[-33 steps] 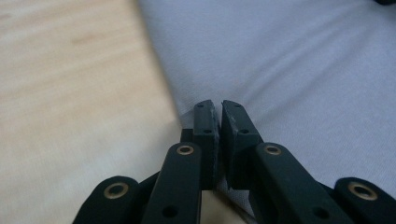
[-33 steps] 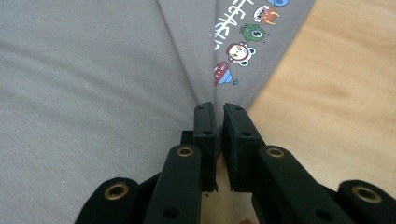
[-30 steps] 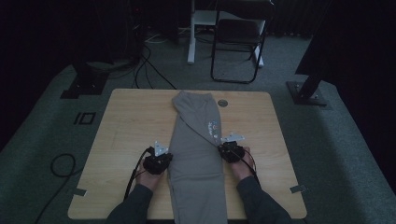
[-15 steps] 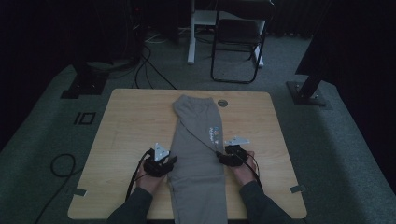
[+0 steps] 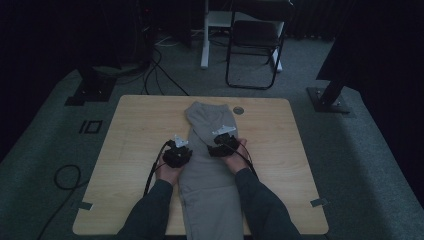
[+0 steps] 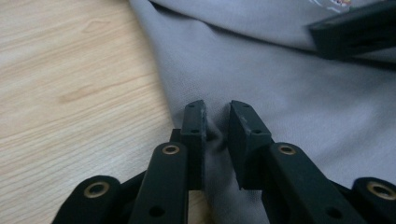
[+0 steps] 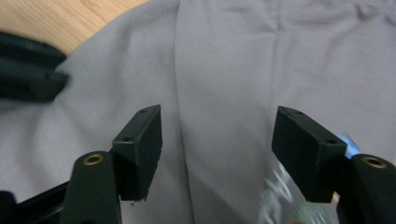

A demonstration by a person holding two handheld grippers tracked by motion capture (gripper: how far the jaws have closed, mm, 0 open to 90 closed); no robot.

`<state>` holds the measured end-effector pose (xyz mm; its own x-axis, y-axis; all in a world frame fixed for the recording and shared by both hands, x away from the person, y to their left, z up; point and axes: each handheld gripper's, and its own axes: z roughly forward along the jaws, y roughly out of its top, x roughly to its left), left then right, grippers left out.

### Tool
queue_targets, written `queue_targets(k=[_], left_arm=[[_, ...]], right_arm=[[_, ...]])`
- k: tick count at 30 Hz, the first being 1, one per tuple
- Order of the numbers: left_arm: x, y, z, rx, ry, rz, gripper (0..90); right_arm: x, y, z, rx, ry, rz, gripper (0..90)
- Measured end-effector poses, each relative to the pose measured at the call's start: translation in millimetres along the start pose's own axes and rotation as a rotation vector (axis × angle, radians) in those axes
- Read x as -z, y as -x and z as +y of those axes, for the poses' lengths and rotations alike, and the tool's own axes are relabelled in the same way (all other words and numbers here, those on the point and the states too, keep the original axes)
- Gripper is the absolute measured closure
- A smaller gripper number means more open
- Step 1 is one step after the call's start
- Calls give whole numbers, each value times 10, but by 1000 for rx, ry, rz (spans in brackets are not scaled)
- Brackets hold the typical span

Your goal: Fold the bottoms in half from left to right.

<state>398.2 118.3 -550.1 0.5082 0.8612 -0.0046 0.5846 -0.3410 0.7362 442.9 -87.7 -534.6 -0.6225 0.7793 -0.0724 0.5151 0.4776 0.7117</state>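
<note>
We close the left gripper point(image 6: 215, 122) on the grey trousers point(image 5: 210, 170) edge (jaws just narrowing, fabric between), right gripper point(image 7: 217, 140) wide open over them; pinch evenly.

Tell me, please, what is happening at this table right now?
A person is working on grey trousers laid lengthwise on a wooden table, with a gripper in each hand. The left gripper sits at the garment's left edge, its jaws having just been closing around a small ridge of fabric. The right gripper hovers over the cloth near the printed mark, its jaws having just been opening, with nothing pinched.
</note>
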Motion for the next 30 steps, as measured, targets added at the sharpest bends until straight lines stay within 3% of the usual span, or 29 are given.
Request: queue_targets(k=[5, 7, 12, 16, 20, 30], left_arm=[[-4, -9, -50, 13, 30, -8, 782], [-4, -10, -56, 13, 35, -8, 783], [-4, 3, -58, 5, 35, -1, 785], [-4, 10, -57, 1, 35, 3, 788], [-6, 16, -56, -1, 36, 6, 790], [4, 16, -66, -2, 36, 4, 793]], right_arm=[[-206, -41, 61, 38, -52, -27, 274], [-225, 17, 67, 7, -48, -39, 303], [-154, 304, -3, -85, -62, -143, 420], [-69, 577, -126, -199, -57, -209, 482], [0, 757, -235, -287, -38, -237, 564], [20, 743, -279, -263, -19, -234, 620]])
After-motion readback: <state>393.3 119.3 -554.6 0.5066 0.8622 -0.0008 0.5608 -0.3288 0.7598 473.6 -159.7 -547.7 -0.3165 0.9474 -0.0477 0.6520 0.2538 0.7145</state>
